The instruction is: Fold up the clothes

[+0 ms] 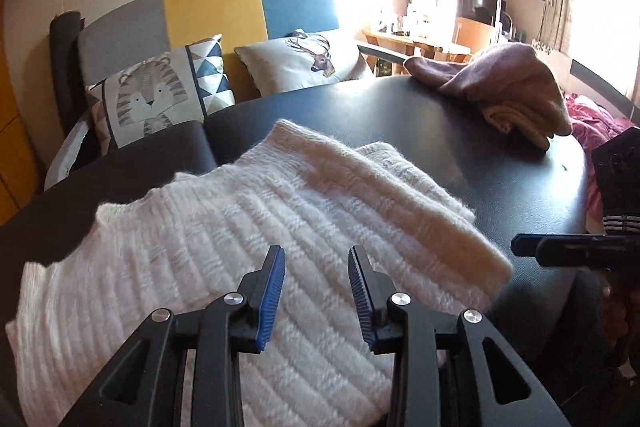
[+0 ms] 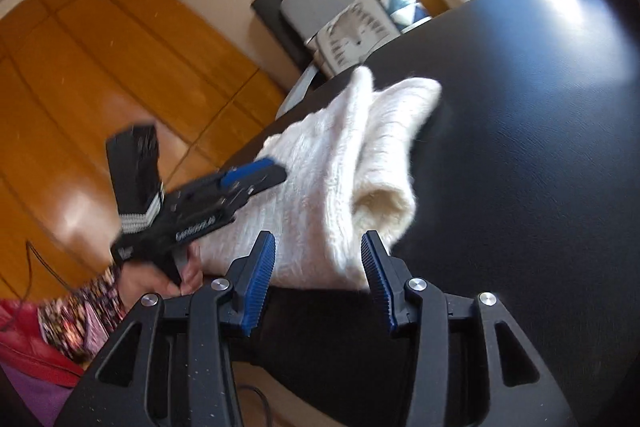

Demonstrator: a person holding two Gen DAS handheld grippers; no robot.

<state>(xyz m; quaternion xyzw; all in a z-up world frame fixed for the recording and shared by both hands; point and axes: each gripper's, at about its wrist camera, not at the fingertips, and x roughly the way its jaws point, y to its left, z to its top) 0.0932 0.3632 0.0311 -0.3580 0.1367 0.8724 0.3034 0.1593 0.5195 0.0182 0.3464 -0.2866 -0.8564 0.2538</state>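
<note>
White knit sweater [image 1: 248,227] lies partly folded on the black table [image 1: 400,107], near its edge. My left tongs [image 1: 316,291] hover over it, spread, nothing between the pads. My right tongs [image 2: 318,279] sit at the sweater's near edge, also spread, empty. Brown folded garment [image 1: 500,83] at the far side.

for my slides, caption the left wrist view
Open left gripper over a folded white knit sweater on a black table.
</note>
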